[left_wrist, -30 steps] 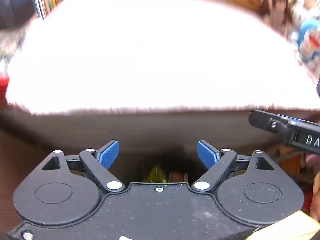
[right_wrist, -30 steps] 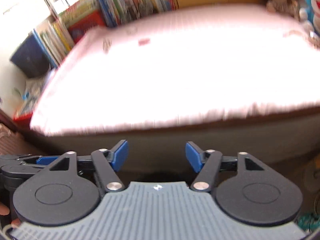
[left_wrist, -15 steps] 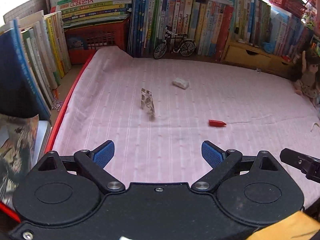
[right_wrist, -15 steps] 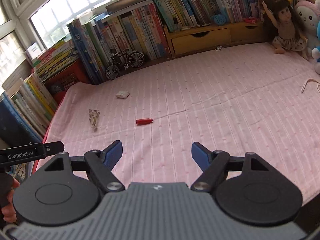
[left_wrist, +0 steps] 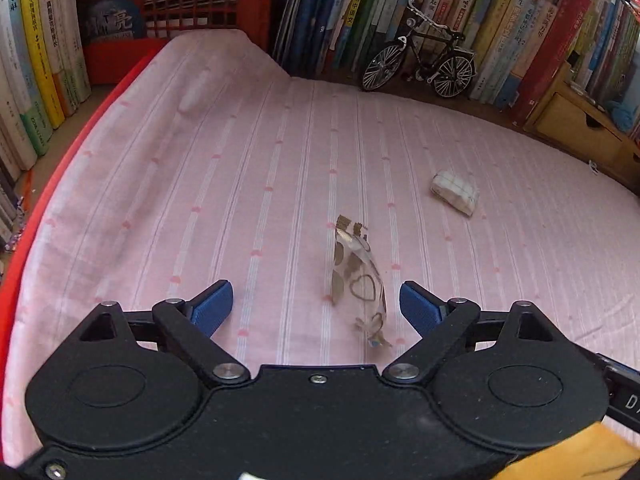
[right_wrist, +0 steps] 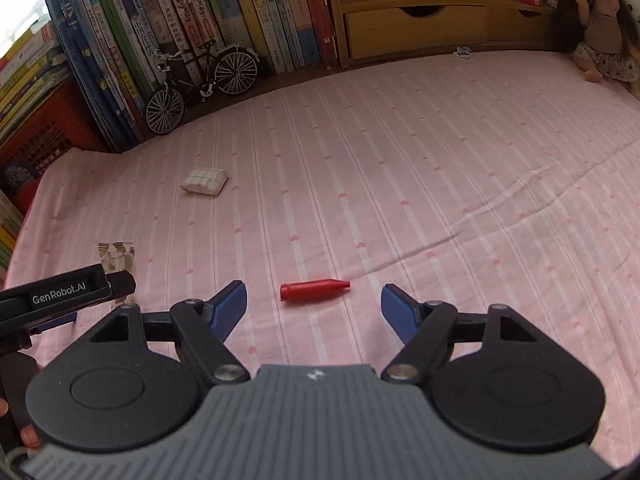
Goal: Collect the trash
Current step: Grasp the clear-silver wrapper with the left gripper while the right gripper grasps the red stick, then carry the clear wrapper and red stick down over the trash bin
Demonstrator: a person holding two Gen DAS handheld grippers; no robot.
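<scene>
My left tongs (left_wrist: 316, 306) gape wide and empty over the crumpled clear plastic wrapper with brown hearts (left_wrist: 358, 280), which stands on edge on the pink striped bedsheet (left_wrist: 240, 184): I judge it featherlight and slippery, best pinched across its middle. My right tongs (right_wrist: 313, 307) have just been opening, nothing between them, with the small red tapered plastic cap (right_wrist: 314, 290) lying ahead: stiff, likely to roll, so grip its thicker end. The folded white paper wad (right_wrist: 204, 180) lies farther off. Open bed all round; books (right_wrist: 240, 12) and a model bicycle (right_wrist: 200, 80) stay well back.
</scene>
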